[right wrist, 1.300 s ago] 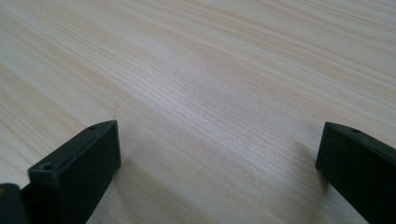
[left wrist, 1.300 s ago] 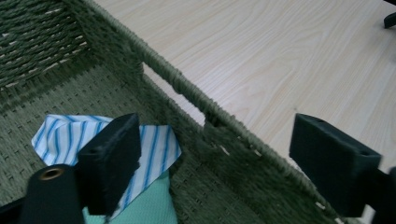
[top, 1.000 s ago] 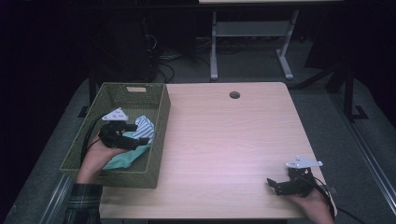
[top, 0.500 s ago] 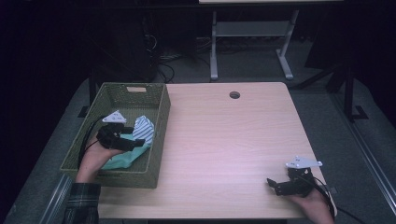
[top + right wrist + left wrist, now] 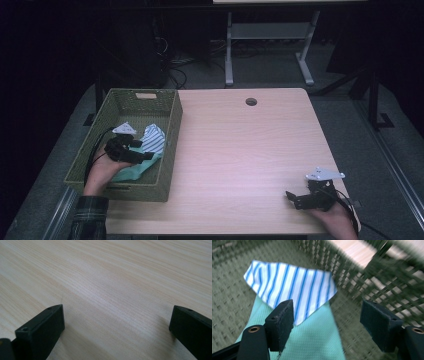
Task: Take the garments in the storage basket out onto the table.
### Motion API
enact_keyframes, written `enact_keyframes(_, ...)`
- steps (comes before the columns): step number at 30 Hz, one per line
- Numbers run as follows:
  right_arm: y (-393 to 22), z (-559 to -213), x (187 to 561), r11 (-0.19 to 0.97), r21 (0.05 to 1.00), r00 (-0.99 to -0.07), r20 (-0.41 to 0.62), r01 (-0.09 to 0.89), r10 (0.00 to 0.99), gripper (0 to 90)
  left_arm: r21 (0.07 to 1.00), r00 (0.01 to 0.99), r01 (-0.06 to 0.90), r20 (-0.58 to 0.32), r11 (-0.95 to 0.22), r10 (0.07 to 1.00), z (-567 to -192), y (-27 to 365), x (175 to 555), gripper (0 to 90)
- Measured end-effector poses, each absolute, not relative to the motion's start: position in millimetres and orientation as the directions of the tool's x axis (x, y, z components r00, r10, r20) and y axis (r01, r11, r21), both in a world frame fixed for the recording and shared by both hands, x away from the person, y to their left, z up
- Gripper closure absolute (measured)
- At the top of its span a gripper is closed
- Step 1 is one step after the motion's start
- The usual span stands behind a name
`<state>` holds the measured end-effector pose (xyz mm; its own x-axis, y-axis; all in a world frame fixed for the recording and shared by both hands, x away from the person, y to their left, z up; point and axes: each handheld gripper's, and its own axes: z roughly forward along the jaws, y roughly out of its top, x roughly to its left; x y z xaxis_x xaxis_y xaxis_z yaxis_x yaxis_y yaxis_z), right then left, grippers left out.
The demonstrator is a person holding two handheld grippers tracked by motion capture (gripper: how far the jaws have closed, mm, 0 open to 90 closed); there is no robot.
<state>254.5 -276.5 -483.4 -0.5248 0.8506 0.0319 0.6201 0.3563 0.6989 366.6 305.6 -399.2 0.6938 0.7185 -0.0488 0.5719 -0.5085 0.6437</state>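
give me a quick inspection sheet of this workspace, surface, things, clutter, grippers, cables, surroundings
surface: light wood table, bare apart from the basket; a round hole near its far edge.
job's things: green woven basket at the table's left; inside it a mint green cloth with a blue-and-white striped cloth lying on top of it.
clutter: nothing seen.
grippers: left hand-held gripper inside the basket, jaws open just above the cloths, gripping nothing; right hand-held gripper low at the table's near right corner, jaws open and empty.
cables: one black cable trails from the left hand-held gripper over the basket; another from the right one.
surroundings: dark room, grey floor, a white stand behind the table.
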Motion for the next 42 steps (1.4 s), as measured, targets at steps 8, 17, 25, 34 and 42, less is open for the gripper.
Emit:
enact_keyframes(8, -277, -483, 255, 0.356, 0.700, -0.525, 0.032, 0.620, 0.851, 0.0, 0.594, 0.692, 0.592, -0.027, -0.545, 0.721, -405, 302, 369, 26.7)
enact_keyframes(17, -277, -483, 254, 0.354, 0.700, -0.524, 0.034, 0.620, 0.851, 0.0, 0.520, 0.685, 0.620, 0.004, -0.587, 0.728, -413, 297, 371, 30.2)
enact_keyframes(25, -277, -483, 254, 0.359, 0.699, -0.528, 0.032, 0.619, 0.849, 0.0, 0.464, 0.685, 0.639, 0.019, -0.613, 0.728, -419, 293, 373, 32.7)
enact_keyframes(34, -277, -483, 254, 0.356, 0.701, -0.530, 0.038, 0.618, 0.847, 0.0, 0.386, 0.660, 0.687, 0.023, -0.615, 0.751, -425, 293, 376, 43.9)
enact_keyframes(42, -276, -483, 257, 0.366, 0.698, -0.535, 0.029, 0.616, 0.844, 0.0, 0.372, 0.610, 0.743, -0.036, -0.556, 0.791, -423, 299, 379, 77.3)
